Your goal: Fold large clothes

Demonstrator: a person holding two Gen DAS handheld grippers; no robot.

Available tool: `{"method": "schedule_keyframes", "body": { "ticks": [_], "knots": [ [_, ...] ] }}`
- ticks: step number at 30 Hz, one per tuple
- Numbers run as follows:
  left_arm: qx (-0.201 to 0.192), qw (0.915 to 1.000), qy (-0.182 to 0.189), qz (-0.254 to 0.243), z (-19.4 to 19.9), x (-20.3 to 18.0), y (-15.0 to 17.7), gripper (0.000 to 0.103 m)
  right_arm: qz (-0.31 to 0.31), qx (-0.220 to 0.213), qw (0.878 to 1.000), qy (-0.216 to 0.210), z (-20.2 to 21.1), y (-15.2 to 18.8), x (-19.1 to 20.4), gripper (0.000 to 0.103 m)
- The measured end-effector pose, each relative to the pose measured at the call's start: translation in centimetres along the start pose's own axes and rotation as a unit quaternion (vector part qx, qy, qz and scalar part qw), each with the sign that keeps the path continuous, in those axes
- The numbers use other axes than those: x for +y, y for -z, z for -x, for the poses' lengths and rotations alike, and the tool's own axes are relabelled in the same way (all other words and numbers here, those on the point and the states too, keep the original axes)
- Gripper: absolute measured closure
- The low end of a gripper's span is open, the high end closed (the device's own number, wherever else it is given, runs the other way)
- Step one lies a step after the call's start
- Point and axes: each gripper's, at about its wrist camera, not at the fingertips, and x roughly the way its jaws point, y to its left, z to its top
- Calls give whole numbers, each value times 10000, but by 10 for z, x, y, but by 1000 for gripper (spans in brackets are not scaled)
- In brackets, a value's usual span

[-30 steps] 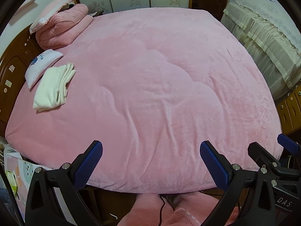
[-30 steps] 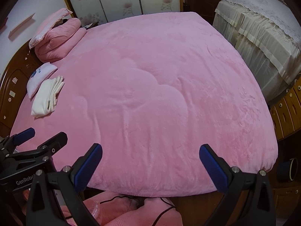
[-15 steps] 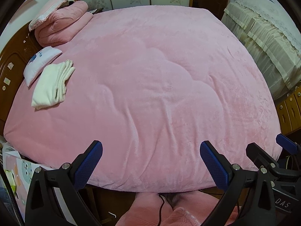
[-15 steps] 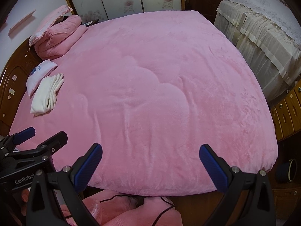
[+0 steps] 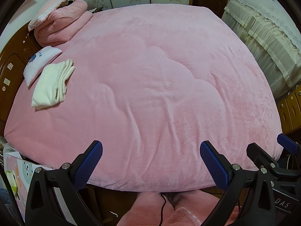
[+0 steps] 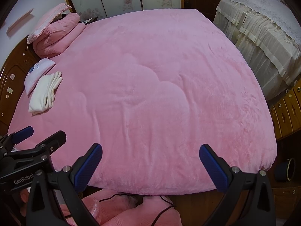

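A folded cream-white garment (image 5: 53, 83) lies on the left part of the pink-covered bed (image 5: 160, 79), beside a small white pillow (image 5: 40, 62). It also shows in the right wrist view (image 6: 45, 94). My left gripper (image 5: 150, 156) is open and empty, held over the bed's near edge. My right gripper (image 6: 150, 158) is open and empty too, just right of the left one. The right gripper shows at the right edge of the left wrist view (image 5: 270, 154); the left gripper shows at the left of the right wrist view (image 6: 35, 141).
A rolled pink quilt (image 5: 60, 24) with a pink pillow (image 5: 52, 5) on it sits at the far left by the wooden headboard (image 5: 11, 66). A cream-draped piece of furniture (image 5: 263, 37) stands right of the bed, wooden drawers (image 6: 286, 111) below it. Pink clothing and a black cable (image 5: 163, 207) lie below the near edge.
Both views have shifted slightly; the bed and folded garment sit a little lower in frame. Both grippers stay open and empty.
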Motion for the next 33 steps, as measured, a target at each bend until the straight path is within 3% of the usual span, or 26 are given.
{"method": "schedule_keyframes", "body": {
  "ticks": [33],
  "knots": [
    [364,9993,-122,-26,-23,0,-11,1,131,346,9993,45,-17,-11,-3,0]
  ]
}}
